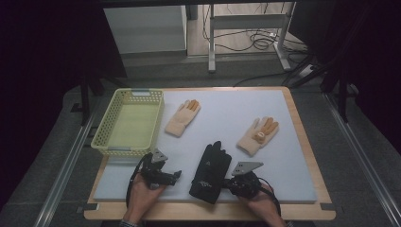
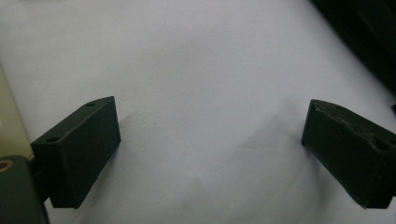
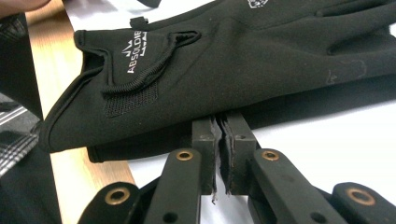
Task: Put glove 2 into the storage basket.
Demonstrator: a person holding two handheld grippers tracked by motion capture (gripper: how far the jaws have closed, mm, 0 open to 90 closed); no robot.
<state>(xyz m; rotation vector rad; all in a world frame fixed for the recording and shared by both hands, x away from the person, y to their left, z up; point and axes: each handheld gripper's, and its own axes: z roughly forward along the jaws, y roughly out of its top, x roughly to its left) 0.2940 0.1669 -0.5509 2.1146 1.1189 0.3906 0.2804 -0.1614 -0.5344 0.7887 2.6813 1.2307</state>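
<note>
From the left: my left gripper (image 1: 176, 175) rests low on the pad (image 1: 222, 106) near the basket (image 1: 129, 121), jaws spread wide with nothing between them; I keep it parked there, clear of the lift. The black glove (image 1: 211, 172) lies at the near edge of the pad, cuff toward me and overhanging the desk (image 1: 302, 137); my right gripper (image 1: 225, 183) sits at its cuff edge, jaws pressed together on the glove's lower hem. I judge the step to be picking this glove up, probably for the basket; to do it well I should check the pinch has real fabric, not just the hem's lip, then lift straight before swinging left, so the fingers don't drag across the pad.

The high view gives me the layout: two tan gloves (image 1: 182, 118) (image 1: 257, 135) farther back, basket at left; it cannot tell me how much cloth is caught. The right gripper view does: the jaws meet just under the cuff (image 3: 140, 88), near the printed logo, biting only a thin margin. The left gripper view confirms bare pad (image 2: 205, 93) between its jaws.
</note>
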